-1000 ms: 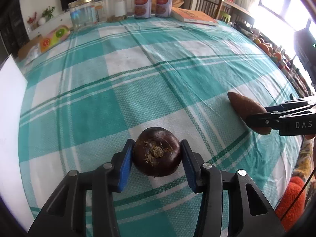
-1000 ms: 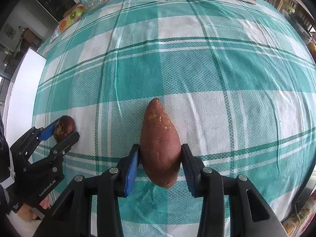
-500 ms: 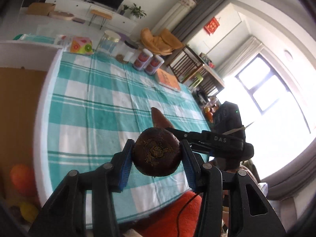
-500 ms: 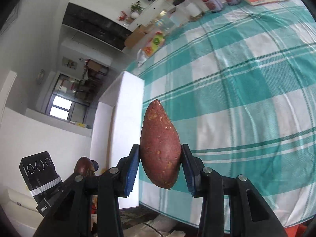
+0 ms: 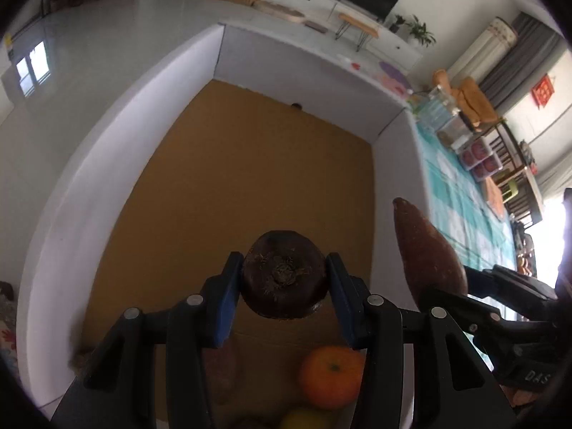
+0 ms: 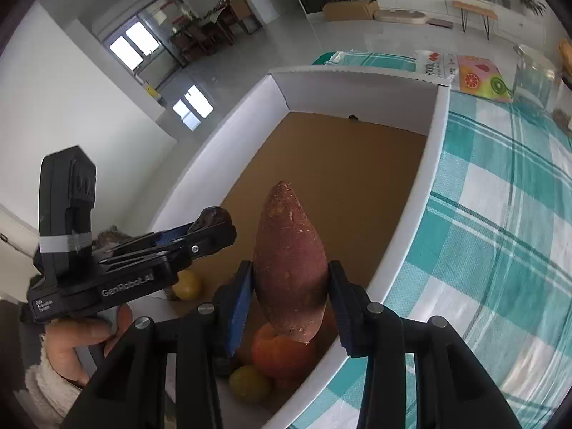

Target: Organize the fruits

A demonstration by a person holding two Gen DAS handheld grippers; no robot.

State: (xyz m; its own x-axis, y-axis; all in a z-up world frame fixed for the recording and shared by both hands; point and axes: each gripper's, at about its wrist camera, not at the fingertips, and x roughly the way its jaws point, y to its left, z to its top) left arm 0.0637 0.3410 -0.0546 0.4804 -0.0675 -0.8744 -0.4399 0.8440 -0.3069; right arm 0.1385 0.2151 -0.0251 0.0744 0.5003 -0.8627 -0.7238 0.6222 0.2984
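While both grippers hang above the white-walled box [image 6: 434, 164], each has its fruit clamped: the left gripper [image 5: 284, 279] is clenched on a dark round fruit [image 5: 284, 275] across its widest part, stem scar facing the camera; the right gripper [image 6: 290, 286] grips a sweet potato [image 6: 289, 257] around its thick lower half, tapered tip pointing away. Both items are in the air over the box's brown floor, the sweet potato just inside the wall next to the checked tablecloth [image 6: 500, 214]. An orange [image 5: 330, 375] and a yellow fruit [image 6: 249, 382] lie at the near end below.

Judgement: sweet potato is stiff, fairly heavy, front-loaded, so could pivot; hold near the middle. Dark fruit looks hard-shelled and smooth, liable to slip; girth grip suits it. Lower before release, clear of the softer orange
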